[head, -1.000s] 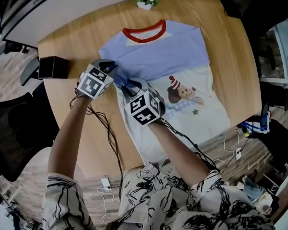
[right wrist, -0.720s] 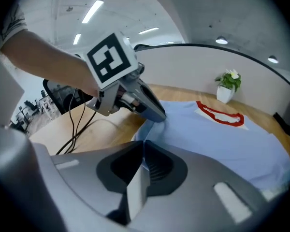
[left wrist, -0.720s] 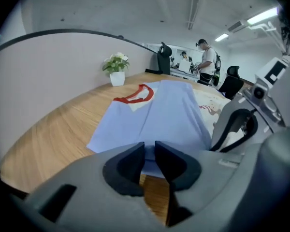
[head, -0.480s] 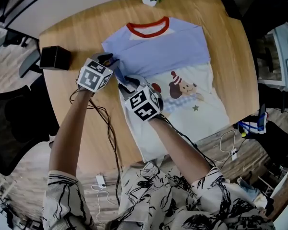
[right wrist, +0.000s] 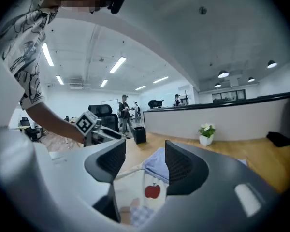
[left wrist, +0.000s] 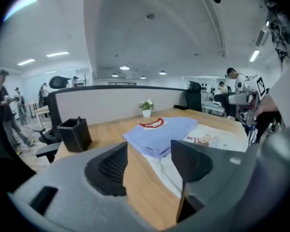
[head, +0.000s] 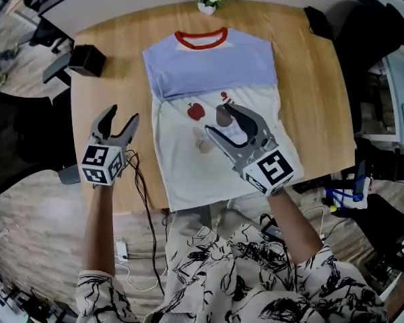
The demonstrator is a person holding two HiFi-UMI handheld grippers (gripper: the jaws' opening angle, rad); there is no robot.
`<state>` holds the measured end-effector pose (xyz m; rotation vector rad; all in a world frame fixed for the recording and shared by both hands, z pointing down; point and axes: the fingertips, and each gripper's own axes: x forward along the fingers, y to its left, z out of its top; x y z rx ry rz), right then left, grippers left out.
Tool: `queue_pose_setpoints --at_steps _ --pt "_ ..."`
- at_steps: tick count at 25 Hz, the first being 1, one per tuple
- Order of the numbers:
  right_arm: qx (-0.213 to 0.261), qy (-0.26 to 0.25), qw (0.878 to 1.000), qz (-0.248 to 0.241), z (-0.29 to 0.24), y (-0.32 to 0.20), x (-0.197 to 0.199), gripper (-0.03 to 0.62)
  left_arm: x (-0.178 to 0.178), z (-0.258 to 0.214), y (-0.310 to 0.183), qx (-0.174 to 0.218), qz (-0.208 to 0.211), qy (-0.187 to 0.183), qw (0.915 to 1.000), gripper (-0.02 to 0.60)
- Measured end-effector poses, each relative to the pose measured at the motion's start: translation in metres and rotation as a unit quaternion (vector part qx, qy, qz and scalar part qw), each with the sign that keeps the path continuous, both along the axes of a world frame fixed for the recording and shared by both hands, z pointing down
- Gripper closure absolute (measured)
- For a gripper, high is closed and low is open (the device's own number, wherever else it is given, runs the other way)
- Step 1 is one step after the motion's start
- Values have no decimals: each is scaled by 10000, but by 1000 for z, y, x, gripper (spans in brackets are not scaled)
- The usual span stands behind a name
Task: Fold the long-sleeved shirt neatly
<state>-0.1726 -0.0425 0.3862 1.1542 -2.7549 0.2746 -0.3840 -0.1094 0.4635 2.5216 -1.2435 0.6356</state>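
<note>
Holds left gripper (head: 120, 116) beside, and right gripper (head: 217, 118) above, the long-sleeved shirt (head: 209, 66), jaws just opened and parted on nothing. Lies flat mid-worktop (head: 310, 99), blue sleeves tucked across the chest, apparently awaiting the next fold.

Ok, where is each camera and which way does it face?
Head view: on the person's head, looking steeply down at shirt and table; shows both forearms, left gripper, right gripper.
Left gripper view: on that gripper, facing across the table; own jaws below, right gripper at right.
Right gripper view: on that gripper, facing across the shirt; own jaws, left gripper at left.
Shared: both gripper views see the flower pot; both pairs of jaws have just been opening, empty.
</note>
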Motion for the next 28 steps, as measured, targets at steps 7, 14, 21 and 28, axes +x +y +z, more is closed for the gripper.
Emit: queue_pose_setpoints --at_steps 7,14,21,28 --pt "47 146 9984 546 1 87 162 279 10 -26 173 69 -1295 51 9915 267" --pt "-764 808 9889 982 77 165 280 263 29 41 298 -804 -2083 84 9747 255" --pt "-1838 1119 9697 1156 170 209 332 260 29 115 340 -1413 -2701 -64 9524 299" --pt "-2696 820 9517 1219 218 226 333 342 40 155 352 -1922 -3044 299 9325 326"
